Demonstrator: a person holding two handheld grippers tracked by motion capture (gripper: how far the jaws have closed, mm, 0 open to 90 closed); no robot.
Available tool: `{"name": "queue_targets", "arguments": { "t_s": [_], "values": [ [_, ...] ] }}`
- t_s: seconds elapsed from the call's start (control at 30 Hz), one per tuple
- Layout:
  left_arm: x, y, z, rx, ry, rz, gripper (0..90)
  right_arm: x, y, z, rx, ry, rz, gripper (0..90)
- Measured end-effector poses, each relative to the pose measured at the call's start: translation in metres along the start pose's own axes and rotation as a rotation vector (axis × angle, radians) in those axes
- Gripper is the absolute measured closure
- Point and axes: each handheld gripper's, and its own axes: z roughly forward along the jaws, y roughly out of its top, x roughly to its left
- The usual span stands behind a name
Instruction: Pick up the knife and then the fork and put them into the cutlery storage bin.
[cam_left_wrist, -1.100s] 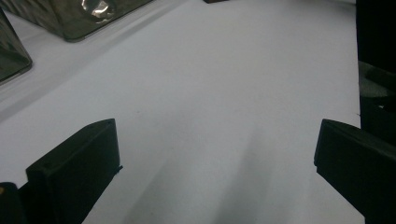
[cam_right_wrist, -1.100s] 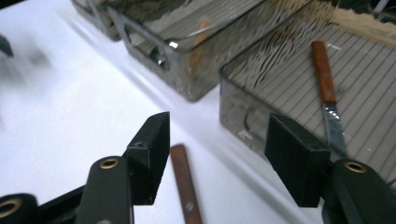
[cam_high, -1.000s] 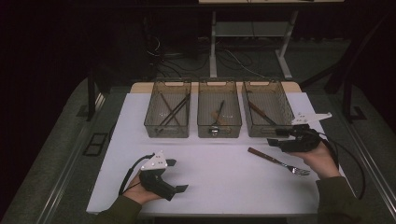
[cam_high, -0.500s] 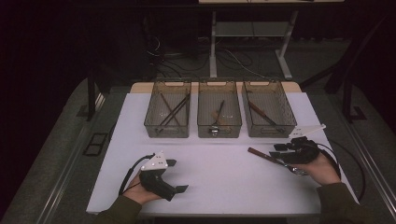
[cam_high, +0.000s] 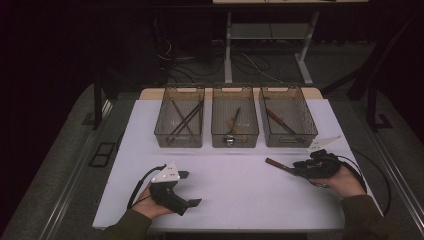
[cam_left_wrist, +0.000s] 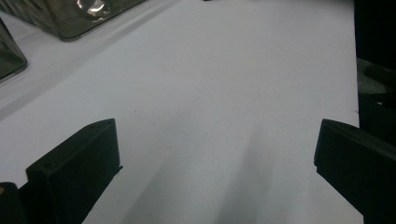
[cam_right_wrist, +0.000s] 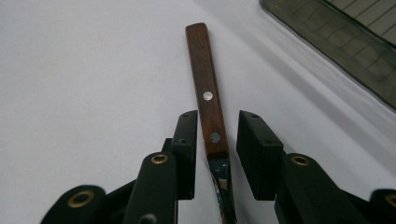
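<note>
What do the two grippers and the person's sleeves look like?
Both grippers are black. The left gripper has blocky rectangular jaws, a pale grey three-cornered plate on top and a black cable looping from it. The right gripper has the same kind of plate, a black cable and brass-coloured rivets. The sleeves are dark olive.
</note>
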Motion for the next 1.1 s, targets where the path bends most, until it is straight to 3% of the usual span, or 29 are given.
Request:
{"name": "queue_targets", "arguments": {
  "t_s": [0.37, 0.73, 1.1],
  "values": [
    [-0.0003, 0.0000, 0.0004, 0.004, 0.001, 0.000, 0.0, 0.0020, -0.0001, 0.0082, 0.052, -0.003, -0.047, 71.1],
    [-0.0003, -0.0001, 0.0013, 0.008, -0.002, 0.002, 0.0, 0.0036, -0.0007, 0.0090, 0.055, -0.024, -0.101, 75.7],
    [-0.0007, 0.0000, 0.0007, 0.004, 0.001, -0.001, 0.0, 0.0053, 0.0025, 0.0092, 0.074, -0.037, -0.069, 76.9]
  ]
}}
